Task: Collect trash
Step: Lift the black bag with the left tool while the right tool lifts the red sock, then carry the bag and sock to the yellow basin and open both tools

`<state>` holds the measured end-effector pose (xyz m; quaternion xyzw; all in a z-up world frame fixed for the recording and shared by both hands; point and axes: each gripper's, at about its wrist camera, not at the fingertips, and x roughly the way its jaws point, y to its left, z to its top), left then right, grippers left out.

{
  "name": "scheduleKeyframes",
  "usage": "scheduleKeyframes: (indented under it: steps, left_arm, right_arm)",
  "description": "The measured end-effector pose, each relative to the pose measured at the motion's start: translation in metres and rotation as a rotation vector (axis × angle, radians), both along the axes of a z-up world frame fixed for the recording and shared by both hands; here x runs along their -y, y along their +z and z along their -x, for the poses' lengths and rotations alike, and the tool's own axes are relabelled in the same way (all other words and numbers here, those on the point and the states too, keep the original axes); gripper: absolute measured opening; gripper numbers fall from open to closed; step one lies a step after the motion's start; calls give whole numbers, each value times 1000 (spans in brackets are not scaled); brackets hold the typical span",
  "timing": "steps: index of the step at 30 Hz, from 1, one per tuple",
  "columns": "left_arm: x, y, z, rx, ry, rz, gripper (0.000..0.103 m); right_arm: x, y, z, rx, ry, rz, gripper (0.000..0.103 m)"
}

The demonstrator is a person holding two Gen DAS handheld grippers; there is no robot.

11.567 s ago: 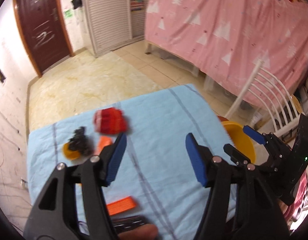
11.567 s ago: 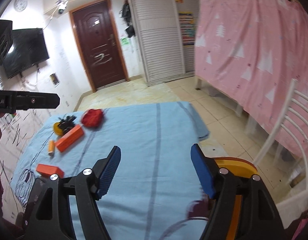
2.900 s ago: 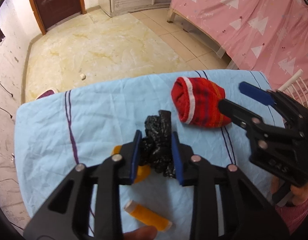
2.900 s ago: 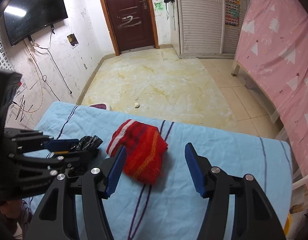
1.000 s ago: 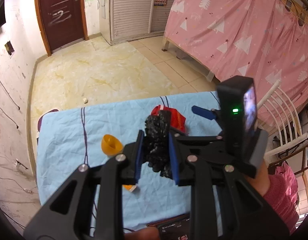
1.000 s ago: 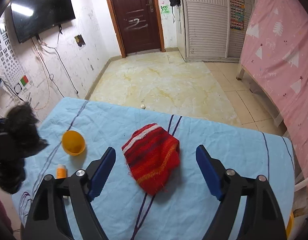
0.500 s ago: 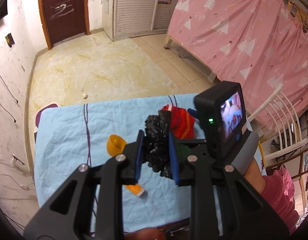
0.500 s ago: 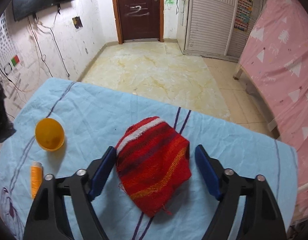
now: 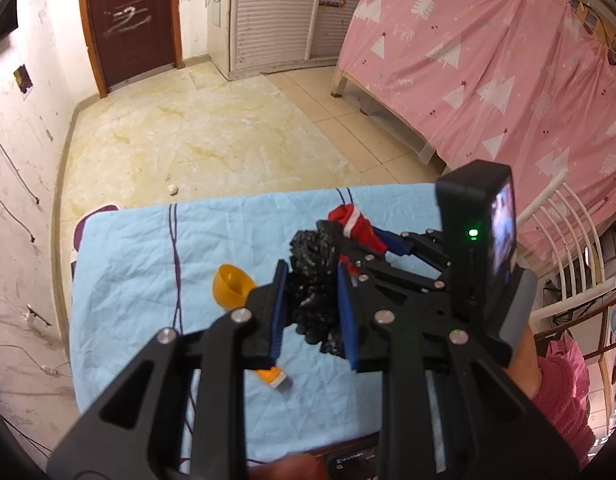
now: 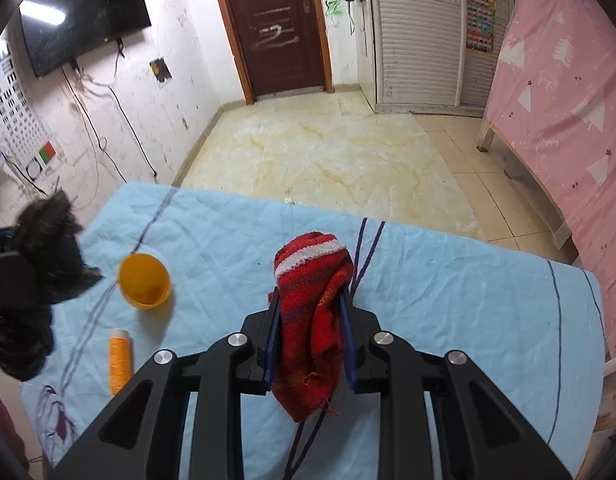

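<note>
A black crumpled wad [image 9: 312,252] hangs above the table, and my left gripper [image 9: 312,266] is shut on it; in the right wrist view the wad [image 10: 48,256] shows at the far left. A red striped knitted piece [image 10: 308,264] stands bunched up between the blue pads of my right gripper [image 10: 309,294]. Those jaws are closing and press it from both sides. In the left wrist view the knitted piece [image 9: 354,224] sticks up from the right gripper [image 9: 368,240], just behind the wad.
A light blue cloth [image 10: 448,300] covers the table. An orange cup [image 10: 145,282] and an orange thread spool [image 10: 119,356] lie at its left. A white chair [image 9: 568,232] stands to the right, and a pink sleeve [image 9: 560,392] holds the right gripper.
The right gripper's jaws have gone from wide around the flat knitted piece to closed on it, bunching it upright. The left gripper keeps the black wad aloft, almost unmoved.
</note>
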<state>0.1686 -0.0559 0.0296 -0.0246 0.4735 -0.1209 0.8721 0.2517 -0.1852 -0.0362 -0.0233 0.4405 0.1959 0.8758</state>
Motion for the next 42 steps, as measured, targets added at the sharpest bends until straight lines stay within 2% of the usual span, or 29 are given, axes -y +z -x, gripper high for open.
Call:
scheduleKeyframes:
  steps: [6,10,18,22,32,37,42]
  left_arm:
    - [19,10,7,18,-21,-11,22]
    - [39,13,12,28,-45,-22,22]
    - [104,11,21,12,-152,-42,22]
    - [140,11,27,10,-210,-49,22]
    - [249,-4,46,-1,-397,-128,22]
    - [307,-30,54,-25,-480,-191,22]
    - [346,-51,49,-66,-531,-181,22]
  right_arm:
    - [31,25,24,45,-33,-50,19]
    - [68,43,50,87,-75,-77,19]
    - [154,66,112,188,-203,-137,19]
    - [199,67,141,223,-272,-141,19]
    - [305,30,206,206,-466,-155,19]
    - [333,5,217,185,-531,-157,19]
    - [356,-21,218,151,-581,-197,19]
